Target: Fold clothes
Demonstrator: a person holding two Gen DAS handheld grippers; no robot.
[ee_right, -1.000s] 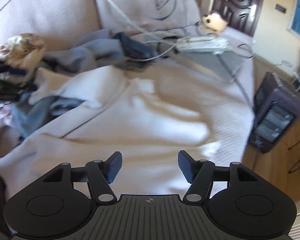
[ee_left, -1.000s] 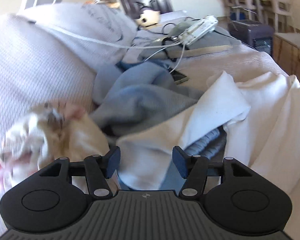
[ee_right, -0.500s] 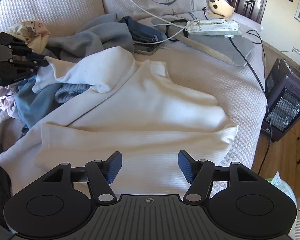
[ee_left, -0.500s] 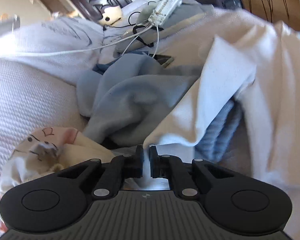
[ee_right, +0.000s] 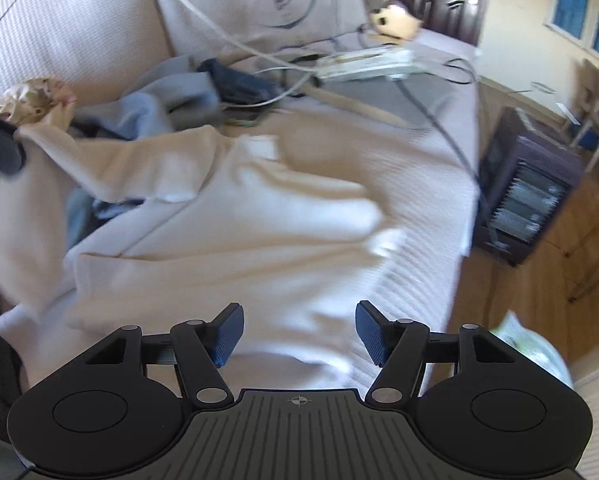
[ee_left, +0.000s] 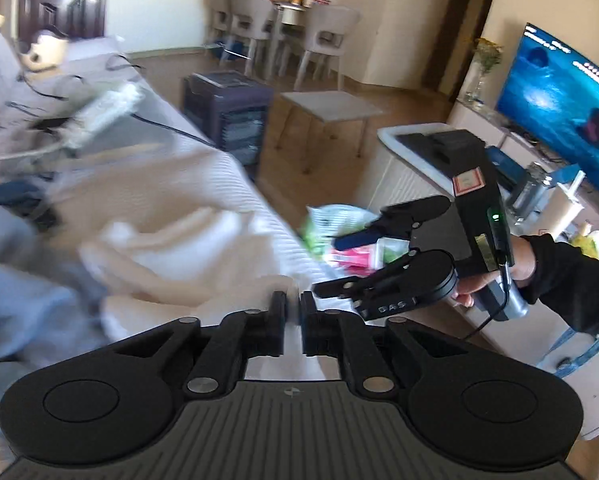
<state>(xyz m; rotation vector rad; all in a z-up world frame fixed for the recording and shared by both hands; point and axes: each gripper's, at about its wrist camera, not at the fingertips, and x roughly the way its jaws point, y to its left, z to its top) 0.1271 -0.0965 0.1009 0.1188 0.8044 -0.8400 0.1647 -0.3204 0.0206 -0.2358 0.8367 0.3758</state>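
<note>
L gripper (ee_left: 290, 307) nearly closed, pinching the cream sweater (ee_right: 235, 232) by a sleeve, pulled taut off the bed (ee_right: 411, 160); its jaws just eased wider. R gripper (ee_right: 299, 330) released over the sweater's hem. Blue-grey clothes (ee_right: 155, 108), power strip (ee_right: 367, 62) w/ cables lie behind; heater (ee_right: 527, 184) beside the bed.

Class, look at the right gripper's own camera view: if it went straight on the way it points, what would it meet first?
Most likely the cream garment spread on the sofa; the open right gripper aims straight down onto it, though blur hides the gap.
</note>
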